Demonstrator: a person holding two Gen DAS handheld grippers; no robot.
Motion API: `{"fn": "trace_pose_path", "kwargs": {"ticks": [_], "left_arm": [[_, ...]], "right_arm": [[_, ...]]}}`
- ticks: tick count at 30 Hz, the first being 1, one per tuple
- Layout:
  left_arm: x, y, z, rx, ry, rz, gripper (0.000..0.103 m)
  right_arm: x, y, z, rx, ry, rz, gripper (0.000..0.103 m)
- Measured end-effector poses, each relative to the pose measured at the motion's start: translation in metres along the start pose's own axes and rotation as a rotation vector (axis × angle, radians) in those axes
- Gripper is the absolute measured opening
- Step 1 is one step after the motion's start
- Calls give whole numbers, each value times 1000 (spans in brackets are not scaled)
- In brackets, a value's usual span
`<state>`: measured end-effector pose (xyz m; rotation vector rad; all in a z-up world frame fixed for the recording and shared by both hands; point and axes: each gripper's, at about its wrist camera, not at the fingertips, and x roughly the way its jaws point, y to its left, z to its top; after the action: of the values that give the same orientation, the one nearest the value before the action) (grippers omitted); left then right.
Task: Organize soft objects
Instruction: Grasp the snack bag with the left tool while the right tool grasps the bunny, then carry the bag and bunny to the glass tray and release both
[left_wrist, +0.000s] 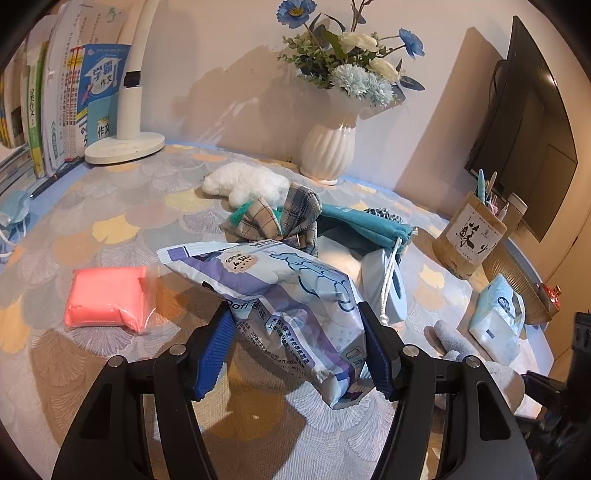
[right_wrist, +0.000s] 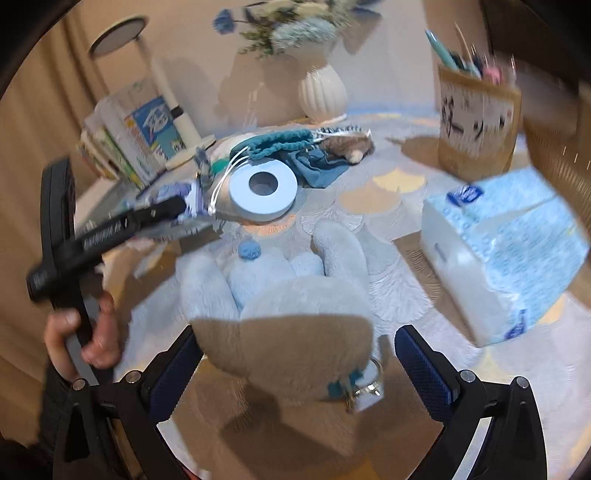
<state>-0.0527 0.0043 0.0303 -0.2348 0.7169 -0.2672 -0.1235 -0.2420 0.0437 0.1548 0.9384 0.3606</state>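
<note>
The left gripper (left_wrist: 299, 347) pinches the purple-and-white soft pack (left_wrist: 284, 295) and holds it off the table (left_wrist: 110, 229), angled downward, presumably to carry it to a pile. The right gripper (right_wrist: 295, 369) (jaws spread wide) hovers tilted over the plush toy (right_wrist: 280, 295), gripping nothing.

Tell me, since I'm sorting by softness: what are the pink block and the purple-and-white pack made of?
Pink block: seemingly foam or clay in clear glossy film, which crinkles at its edges. Purple-and-white pack: thin printed plastic, creased and shiny.
</note>
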Motion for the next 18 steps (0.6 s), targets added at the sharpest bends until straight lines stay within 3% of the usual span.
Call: {"fn": "trace_pose_path", "kwargs": {"ticks": [1, 2, 4, 7, 13, 18], "left_arm": [[0, 0, 0, 1, -1, 1, 63], [0, 0, 0, 0, -2, 1, 63], [-1, -1, -1, 0, -8, 2, 63], [-7, -2, -2, 3, -25, 16, 62], [-40, -24, -6, 19, -74, 9, 62], [-65, -64, 9, 90, -115, -5, 62]], "right_arm": [[3, -4, 2, 30, 0, 36, 101], [4, -6, 2, 52, -10, 68, 87], [4, -6, 1, 60, -23, 109, 80], [-6, 5, -1, 12, -70, 64, 71], [-40, 15, 1, -40, -163, 66, 70], [-70, 12, 4, -43, -243, 76, 70]]}}
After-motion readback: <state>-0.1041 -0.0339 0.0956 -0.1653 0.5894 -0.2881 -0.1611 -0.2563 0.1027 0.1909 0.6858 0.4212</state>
